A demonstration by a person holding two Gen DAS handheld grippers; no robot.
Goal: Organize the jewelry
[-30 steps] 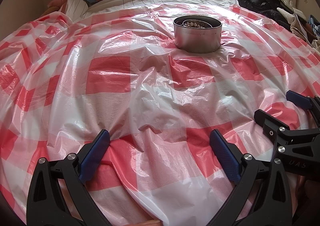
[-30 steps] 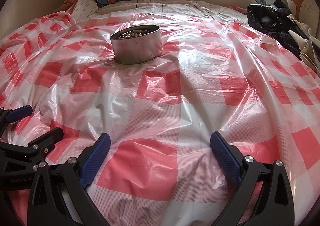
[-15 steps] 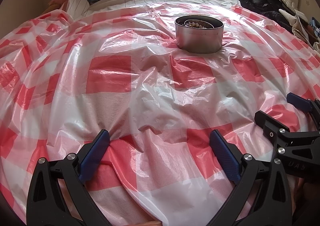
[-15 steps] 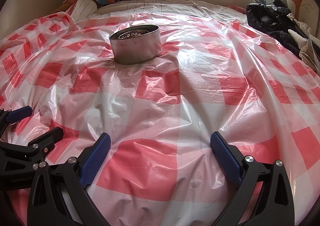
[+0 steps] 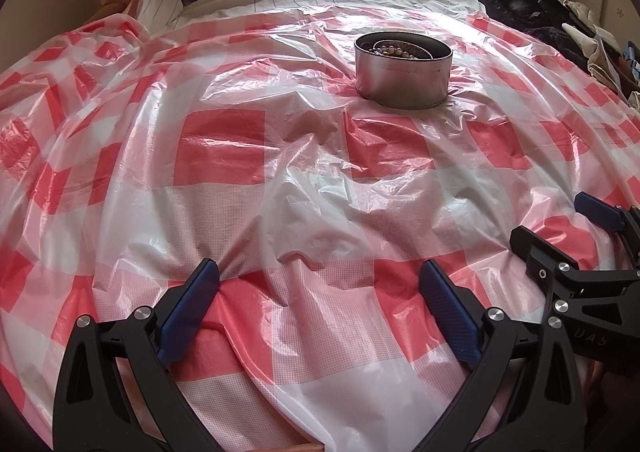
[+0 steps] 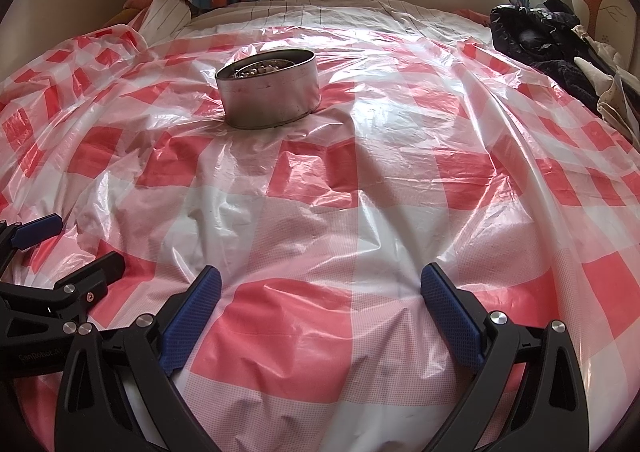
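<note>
A round metal tin holding beaded jewelry stands on the red-and-white checked plastic sheet covering the bed, well ahead of both tools. The left tool and right tool gape wide, gripping nothing, side by side.

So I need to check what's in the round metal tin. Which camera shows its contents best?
The right wrist view: the metal tin sits nearer and its beads show more clearly. The left wrist view shows the tin from farther off, beads smaller behind the rim.
</note>
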